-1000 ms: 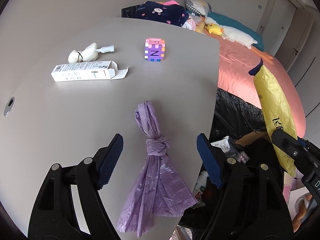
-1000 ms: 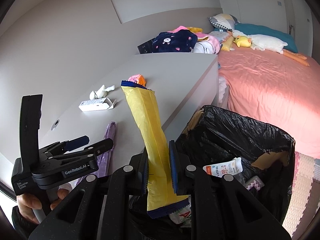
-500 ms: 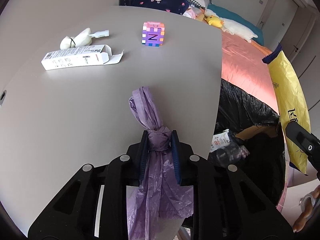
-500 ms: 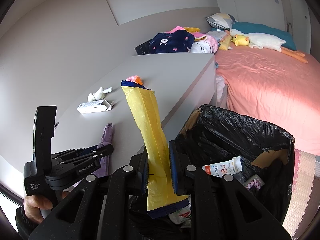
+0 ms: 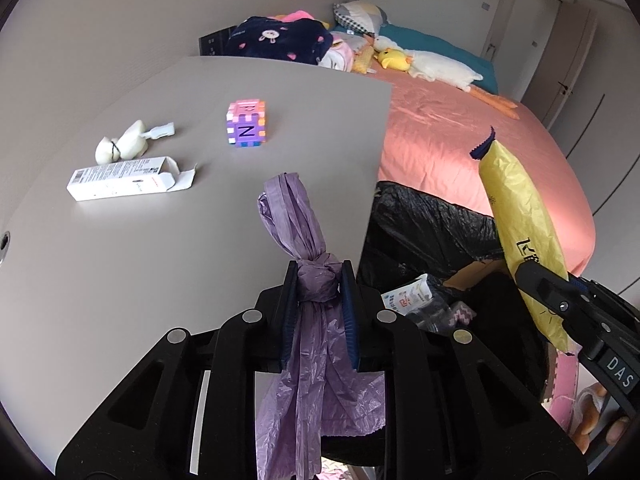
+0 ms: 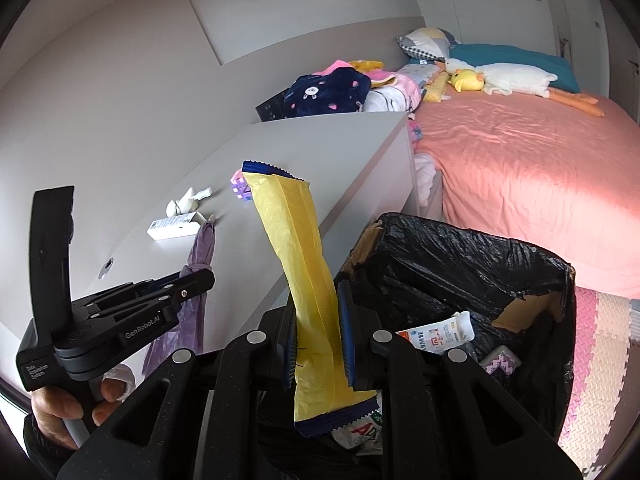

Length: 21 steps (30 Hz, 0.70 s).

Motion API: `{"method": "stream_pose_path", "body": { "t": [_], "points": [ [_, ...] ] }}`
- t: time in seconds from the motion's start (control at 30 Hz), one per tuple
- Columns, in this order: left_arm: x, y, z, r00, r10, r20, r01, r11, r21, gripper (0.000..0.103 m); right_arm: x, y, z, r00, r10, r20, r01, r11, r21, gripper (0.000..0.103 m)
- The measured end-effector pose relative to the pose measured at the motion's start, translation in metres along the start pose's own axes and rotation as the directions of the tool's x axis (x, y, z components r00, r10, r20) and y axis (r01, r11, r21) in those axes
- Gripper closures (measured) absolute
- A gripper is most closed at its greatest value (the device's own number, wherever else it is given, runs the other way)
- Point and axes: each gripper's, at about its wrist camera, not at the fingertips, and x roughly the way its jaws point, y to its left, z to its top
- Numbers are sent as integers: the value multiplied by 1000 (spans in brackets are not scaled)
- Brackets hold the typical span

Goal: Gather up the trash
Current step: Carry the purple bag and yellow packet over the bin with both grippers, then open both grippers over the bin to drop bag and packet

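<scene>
At the tabletop's (image 5: 120, 260) right edge, the left tool (image 5: 318, 312) is clamping the purple bag's (image 5: 316, 280) knot while the right tool (image 6: 318, 340), gripping a yellow wrapper (image 6: 304, 248), is hovering over the black-lined bin (image 6: 460, 264), where both should be released well inside the rim.

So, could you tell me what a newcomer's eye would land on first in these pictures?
Probably the knotted purple plastic bag clamped in the left gripper at the grey table's edge. Next, the yellow wrapper gripped upright by the right gripper over the black-lined trash box, with the pink bed behind.
</scene>
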Motion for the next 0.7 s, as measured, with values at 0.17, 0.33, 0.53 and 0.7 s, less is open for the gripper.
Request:
{"method": "stream_pose_path", "body": {
  "t": [0.17,0.33,0.53,0.7],
  "points": [
    [0,-24,3,999,-32,-2,32,998,47,83,-10,-15,0,1000,-18,12,18,1000,23,84],
    [5,-45,3,997,-75,-23,76,994,83,83,-20,-37,-1,1000,-20,15,18,995,97,84],
    [12,-67,-1,993,-97,-63,105,985,139,6,-38,-70,-2,993,-96,63,79,969,236,26],
    [16,-75,-2,990,-118,-79,129,979,158,6,-45,-81,-4,988,-132,77,107,956,272,24]
  ]
}}
